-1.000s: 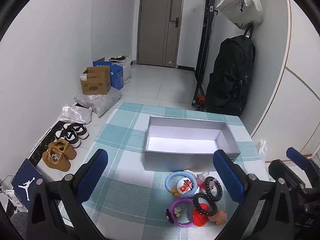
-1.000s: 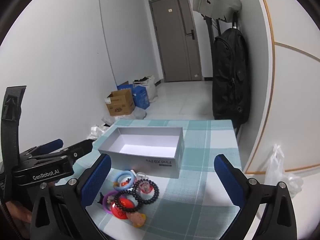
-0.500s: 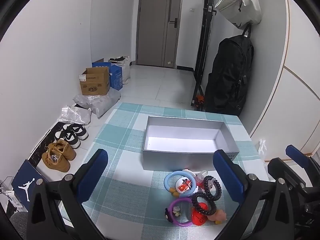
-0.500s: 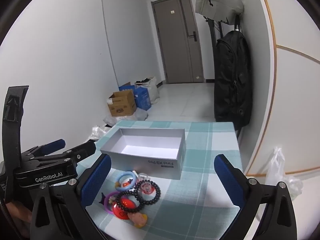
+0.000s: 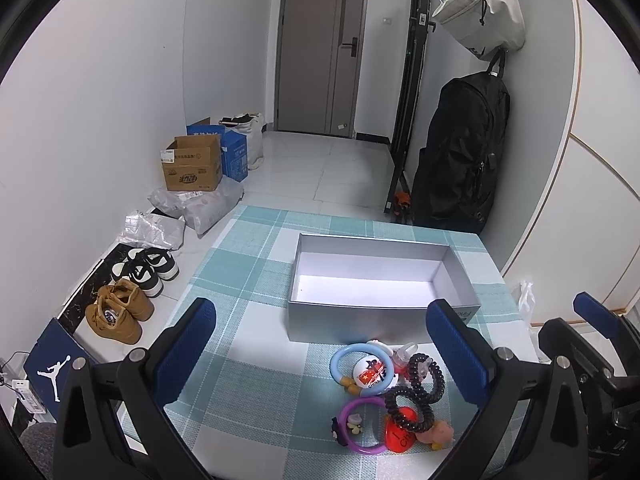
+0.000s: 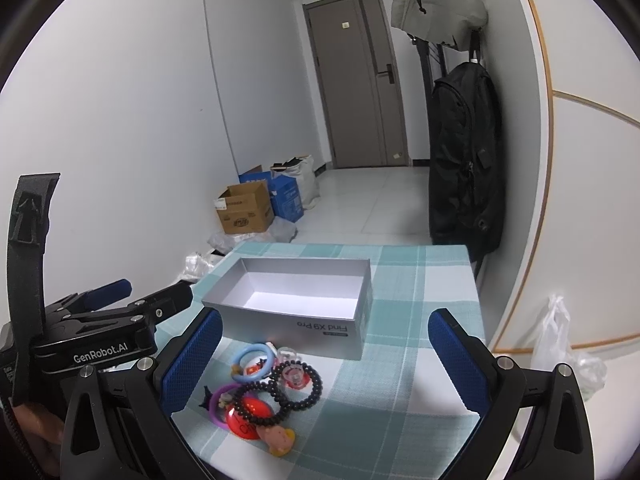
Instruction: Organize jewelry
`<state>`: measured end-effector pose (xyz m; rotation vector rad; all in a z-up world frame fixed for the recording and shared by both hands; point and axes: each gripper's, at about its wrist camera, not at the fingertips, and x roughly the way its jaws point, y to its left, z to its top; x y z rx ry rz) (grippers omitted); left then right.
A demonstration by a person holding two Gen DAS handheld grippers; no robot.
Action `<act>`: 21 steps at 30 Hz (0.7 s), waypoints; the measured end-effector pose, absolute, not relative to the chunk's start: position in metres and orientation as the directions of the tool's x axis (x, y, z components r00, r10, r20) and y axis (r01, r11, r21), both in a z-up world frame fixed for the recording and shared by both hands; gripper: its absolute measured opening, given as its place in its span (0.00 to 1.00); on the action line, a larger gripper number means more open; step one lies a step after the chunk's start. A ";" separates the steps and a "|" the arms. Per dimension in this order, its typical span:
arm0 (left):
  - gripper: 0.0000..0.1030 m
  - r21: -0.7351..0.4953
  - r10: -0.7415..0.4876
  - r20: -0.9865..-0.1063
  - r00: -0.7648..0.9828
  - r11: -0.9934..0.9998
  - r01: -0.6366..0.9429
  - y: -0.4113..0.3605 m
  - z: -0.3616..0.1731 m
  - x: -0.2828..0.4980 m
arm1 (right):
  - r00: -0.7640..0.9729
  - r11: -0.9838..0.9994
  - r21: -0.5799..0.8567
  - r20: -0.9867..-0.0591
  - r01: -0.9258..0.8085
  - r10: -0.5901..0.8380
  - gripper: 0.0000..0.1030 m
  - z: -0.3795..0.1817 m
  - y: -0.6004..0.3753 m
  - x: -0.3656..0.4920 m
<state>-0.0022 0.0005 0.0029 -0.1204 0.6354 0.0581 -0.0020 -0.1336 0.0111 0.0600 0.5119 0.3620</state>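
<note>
Jewelry pile (image 5: pixel 386 394) lay on the desk (image 5: pixel 248 364) before the silver box (image 5: pixel 380 280); left gripper (image 5: pixel 320 356) and right gripper (image 6: pixel 324 364) both spread wide, holding nothing

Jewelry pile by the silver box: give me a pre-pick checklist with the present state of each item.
1. Silver box open and empty inside: ok.
2. Left gripper open, holding nothing: ok.
3. Right gripper open, holding nothing: ok.
4. Jewelry pile on the checked cloth in front of the box, none inside it yet: ok.
5. Pieces separable: not ok; the black coil band overlaps the red round piece and the purple ring.
6. Blue ring free to lift alone: cannot tell; it touches its neighbours.
</note>
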 end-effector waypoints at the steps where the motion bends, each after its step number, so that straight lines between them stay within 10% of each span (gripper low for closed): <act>1: 0.99 -0.095 0.016 -0.597 0.802 0.991 -0.091 0.001 0.003 -0.002 | 0.809 0.934 0.147 -0.468 -0.325 0.355 1.00 0.011 -0.134 -0.002; 21: 0.99 -0.081 0.012 -0.601 0.799 0.994 -0.076 -0.004 0.000 0.001 | 0.813 0.936 0.161 -0.464 -0.313 0.352 1.00 0.010 -0.135 -0.003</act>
